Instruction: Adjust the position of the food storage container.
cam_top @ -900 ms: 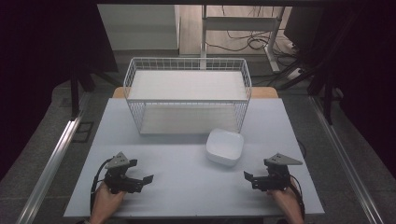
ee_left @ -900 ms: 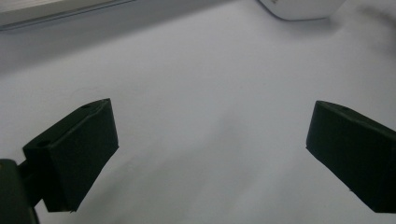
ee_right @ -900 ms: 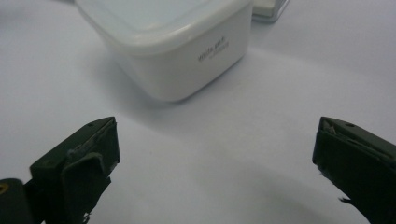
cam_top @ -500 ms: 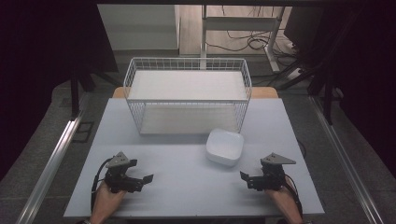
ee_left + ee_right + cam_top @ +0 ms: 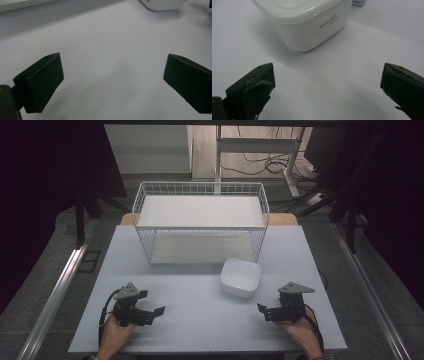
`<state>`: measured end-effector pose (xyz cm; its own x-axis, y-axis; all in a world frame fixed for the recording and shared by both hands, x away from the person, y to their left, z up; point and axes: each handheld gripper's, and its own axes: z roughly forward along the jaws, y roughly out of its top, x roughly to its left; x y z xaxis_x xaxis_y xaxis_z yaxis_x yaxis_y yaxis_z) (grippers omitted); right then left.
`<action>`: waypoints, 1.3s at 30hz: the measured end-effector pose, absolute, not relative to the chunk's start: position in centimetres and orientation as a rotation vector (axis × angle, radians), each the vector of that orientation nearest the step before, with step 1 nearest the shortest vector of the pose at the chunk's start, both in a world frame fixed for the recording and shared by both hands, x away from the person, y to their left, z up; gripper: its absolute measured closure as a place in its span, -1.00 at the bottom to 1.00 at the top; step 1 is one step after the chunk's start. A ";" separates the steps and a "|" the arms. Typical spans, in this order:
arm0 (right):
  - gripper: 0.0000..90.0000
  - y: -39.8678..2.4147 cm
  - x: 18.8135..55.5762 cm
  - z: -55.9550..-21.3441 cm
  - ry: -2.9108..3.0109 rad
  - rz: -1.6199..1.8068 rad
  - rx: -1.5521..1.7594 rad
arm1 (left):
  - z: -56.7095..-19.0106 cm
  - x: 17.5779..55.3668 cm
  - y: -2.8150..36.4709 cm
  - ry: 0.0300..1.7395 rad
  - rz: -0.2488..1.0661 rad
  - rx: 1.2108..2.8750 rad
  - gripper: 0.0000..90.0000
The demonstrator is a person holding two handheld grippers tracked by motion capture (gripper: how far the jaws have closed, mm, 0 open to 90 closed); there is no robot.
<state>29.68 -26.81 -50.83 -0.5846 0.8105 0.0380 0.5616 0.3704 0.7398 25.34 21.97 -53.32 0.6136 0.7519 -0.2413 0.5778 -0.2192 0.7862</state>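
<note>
- The left gripper is held low over the near left part of the white table. Its jaws stand wide apart with nothing but bare tabletop between them, and they point toward the table's middle.
- The right gripper mirrors it at the near right, jaws also wide apart and empty, pointing inward.
- A person's left hand and right hand grip them from the bottom edge; the forearms are cut off.
- A white lidded container sits just ahead of the right gripper's jaws, apart from them. Its small printed label is too blurred to read.
- A white wire basket stands behind the container, toward the far edge.
</note>
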 end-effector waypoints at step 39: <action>0.98 -24.8 39.7 -48.3 2.247 1.050 1.407 | -52.9 26.1 20.8 1.067 0.227 1.960 -0.92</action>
<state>39.68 -24.78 -48.29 -0.4814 0.8667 0.1308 0.6563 0.2576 0.7092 26.12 20.77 -52.86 0.6165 0.7534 -0.2288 0.5953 -0.2558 0.7617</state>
